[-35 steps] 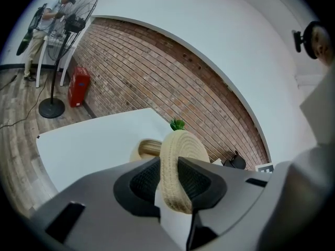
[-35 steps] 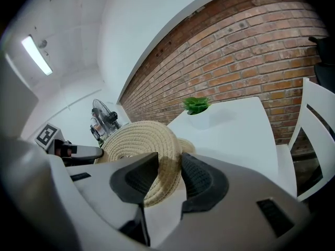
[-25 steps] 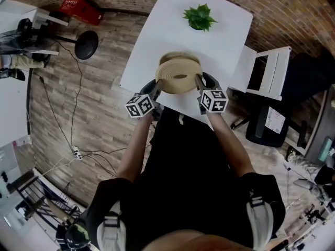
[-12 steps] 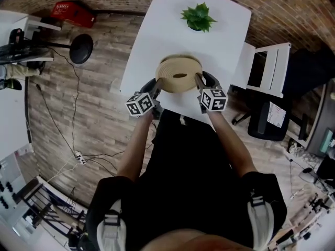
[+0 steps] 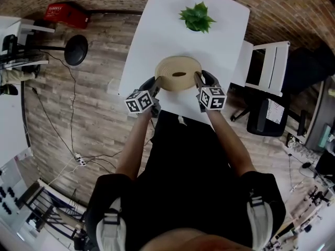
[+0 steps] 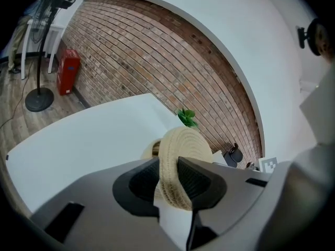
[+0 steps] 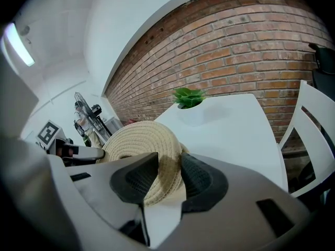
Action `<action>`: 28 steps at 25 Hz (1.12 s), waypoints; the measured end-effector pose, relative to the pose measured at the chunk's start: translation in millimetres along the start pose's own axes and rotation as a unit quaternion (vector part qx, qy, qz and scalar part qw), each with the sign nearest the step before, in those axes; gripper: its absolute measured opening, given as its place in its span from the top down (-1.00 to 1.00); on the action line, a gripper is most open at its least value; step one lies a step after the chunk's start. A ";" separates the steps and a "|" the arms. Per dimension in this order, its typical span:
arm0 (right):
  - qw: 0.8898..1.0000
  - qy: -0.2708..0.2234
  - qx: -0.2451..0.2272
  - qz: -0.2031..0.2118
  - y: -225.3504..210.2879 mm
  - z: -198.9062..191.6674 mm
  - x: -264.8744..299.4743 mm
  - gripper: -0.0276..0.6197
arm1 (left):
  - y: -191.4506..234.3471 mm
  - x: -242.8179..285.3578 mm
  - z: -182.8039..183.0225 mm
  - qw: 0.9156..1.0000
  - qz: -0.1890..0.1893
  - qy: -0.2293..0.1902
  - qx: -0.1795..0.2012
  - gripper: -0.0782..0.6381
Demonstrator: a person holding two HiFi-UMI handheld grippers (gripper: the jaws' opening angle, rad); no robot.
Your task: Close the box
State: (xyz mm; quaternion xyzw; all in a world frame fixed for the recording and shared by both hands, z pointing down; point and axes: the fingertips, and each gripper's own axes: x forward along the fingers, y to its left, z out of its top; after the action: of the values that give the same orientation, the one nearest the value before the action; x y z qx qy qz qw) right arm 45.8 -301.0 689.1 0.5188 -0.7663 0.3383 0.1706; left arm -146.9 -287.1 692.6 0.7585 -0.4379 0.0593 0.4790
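While pinching the woven lid (image 5: 170, 69) at opposite rims with left tool (image 6: 168, 163) and right tool (image 7: 168, 160), over the box (image 6: 149, 151) on the surface (image 5: 157, 25), short of the plant (image 5: 197, 16): probably light, fairly stiff, rough; best kept gripped at rim.

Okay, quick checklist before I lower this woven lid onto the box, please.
1. Left gripper clamped on the woven lid rim: ok.
2. Right gripper clamped on the opposite rim: ok.
3. Lid centred over the box: cannot tell, only a sliver of it shows behind the lid.
4. Potted plant well apart from the lid on the table: ok.
5. Lid seated on the box: cannot tell.
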 end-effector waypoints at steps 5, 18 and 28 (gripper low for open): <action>1.000 0.004 0.002 -0.011 -4.1 0.8 2.8 0.55 | 2.7 7.7 0.4 1.000 0.000 0.010 0.006 0.47; 0.999 0.013 0.008 -0.035 -14.5 -3.4 8.7 0.55 | 10.2 27.7 -1.3 0.999 0.010 0.036 0.029 0.45; 0.999 0.018 0.011 -0.034 -18.7 -4.6 17.1 0.54 | 13.6 32.1 1.8 0.999 0.009 0.037 0.023 0.45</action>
State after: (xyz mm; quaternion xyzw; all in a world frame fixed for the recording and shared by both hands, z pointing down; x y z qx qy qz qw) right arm 55.5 -313.8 709.2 0.5407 -0.7412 0.3496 0.1900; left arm -137.8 -310.2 717.1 0.7627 -0.4254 0.1013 0.4765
